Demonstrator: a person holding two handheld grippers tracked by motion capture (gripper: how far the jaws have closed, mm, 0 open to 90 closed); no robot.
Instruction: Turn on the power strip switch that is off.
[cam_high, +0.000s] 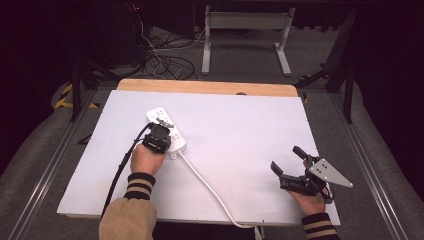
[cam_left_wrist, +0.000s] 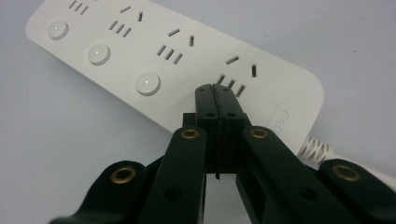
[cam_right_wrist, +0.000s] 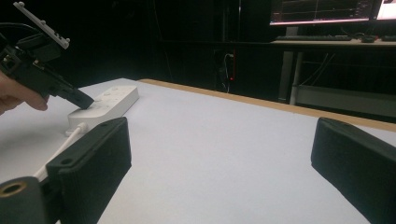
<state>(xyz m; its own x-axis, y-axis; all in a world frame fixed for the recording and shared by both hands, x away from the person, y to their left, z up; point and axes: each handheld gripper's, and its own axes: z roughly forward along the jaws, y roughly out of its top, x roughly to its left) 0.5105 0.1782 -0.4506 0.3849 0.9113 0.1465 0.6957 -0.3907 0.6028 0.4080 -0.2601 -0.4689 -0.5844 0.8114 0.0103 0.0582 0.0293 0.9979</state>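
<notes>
Strip (cam_left_wrist: 154, 60) looks rigid, light, slick plastic; left gripper (cam_left_wrist: 215, 88), jaws pressed together, tips on its cord-end socket. Right gripper (cam_high: 290, 161) gapes wide, well apart; grip the strip's long edges.

A white power strip (cam_high: 166, 131) lies on the worktop (cam_high: 240, 125), toward its left half and angled, with its white cable (cam_high: 210, 190) running from its near end to the worktop's near edge. The left claw (cam_high: 161, 131) sits over the strip's near end, tips down on it. The right claw (cam_high: 288, 159) is well apart from the strip, to its right near the near edge, jaws spread.
</notes>
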